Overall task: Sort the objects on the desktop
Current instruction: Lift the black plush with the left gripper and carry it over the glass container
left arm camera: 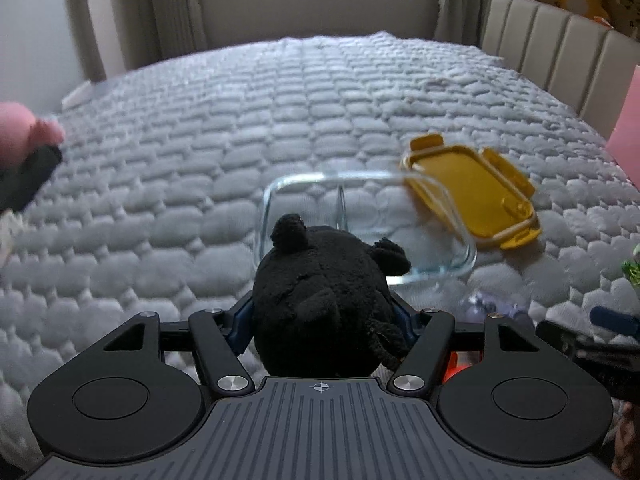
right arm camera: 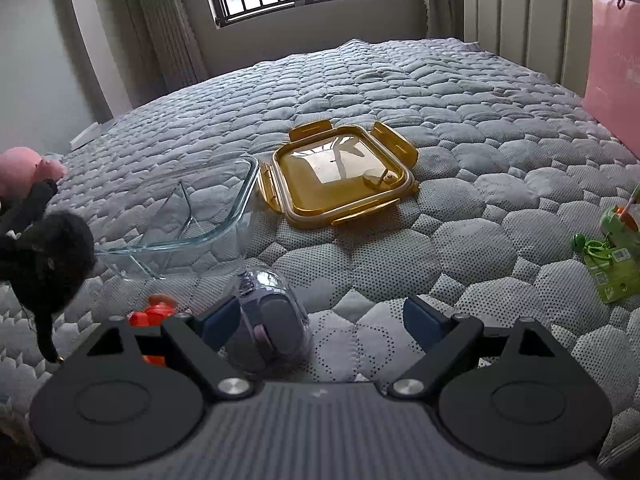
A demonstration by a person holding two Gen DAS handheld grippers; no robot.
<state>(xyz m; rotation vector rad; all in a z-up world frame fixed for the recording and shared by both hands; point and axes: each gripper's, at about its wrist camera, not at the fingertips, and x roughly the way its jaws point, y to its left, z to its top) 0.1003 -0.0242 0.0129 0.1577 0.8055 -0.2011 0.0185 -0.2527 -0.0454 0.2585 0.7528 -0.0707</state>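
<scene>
My left gripper [left arm camera: 322, 314] is shut on a black plush toy [left arm camera: 320, 300] and holds it above the grey quilted bed, just in front of a clear glass container [left arm camera: 340, 178] with a divider. The same black plush toy [right arm camera: 52, 264] hangs at the left edge of the right wrist view, near the glass container [right arm camera: 224, 216]. A yellow snap lid [right arm camera: 340, 172] lies flat to the right of the container. My right gripper [right arm camera: 322, 320] stands open low over the quilt. A clear purple capsule toy [right arm camera: 272, 312] lies between its fingers, against the left one.
An orange toy [right arm camera: 156, 316] lies by the right gripper's left finger. A green packaged toy [right arm camera: 612, 252] sits at the right, and a pink bag [right arm camera: 612, 68] leans by the headboard [right arm camera: 520, 12]. A pink plush [right arm camera: 24, 168] lies at the far left.
</scene>
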